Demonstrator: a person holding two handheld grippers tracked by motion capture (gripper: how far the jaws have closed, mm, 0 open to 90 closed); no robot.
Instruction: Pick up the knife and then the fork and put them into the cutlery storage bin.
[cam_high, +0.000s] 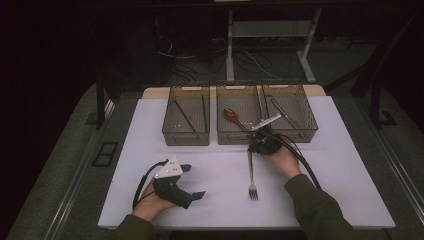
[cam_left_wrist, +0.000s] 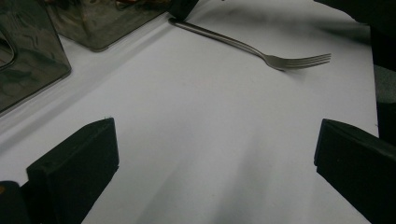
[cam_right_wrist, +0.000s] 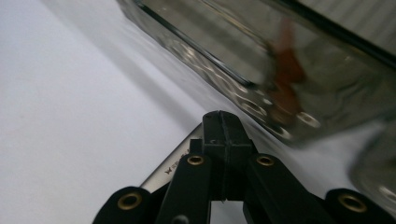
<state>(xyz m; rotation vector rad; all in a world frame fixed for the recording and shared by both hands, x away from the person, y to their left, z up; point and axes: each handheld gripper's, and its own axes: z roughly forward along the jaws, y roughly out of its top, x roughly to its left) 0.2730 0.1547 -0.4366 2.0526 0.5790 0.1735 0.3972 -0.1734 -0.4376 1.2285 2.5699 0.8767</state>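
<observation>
Resting on the white table (cam_high: 150, 130) at the left, the left gripper (cam_high: 196, 181) is lying in the person's hand with its jaws standing wide and holding nothing. Moving right, three clear bins (cam_high: 186, 121) are sitting in a row at the table's far side. In front of the middle bin, a metal fork (cam_high: 251, 172) is lying with its tines toward the person. At its handle end, the right gripper (cam_right_wrist: 223, 122) is closing its jaws tight over the fork's handle tip.
</observation>
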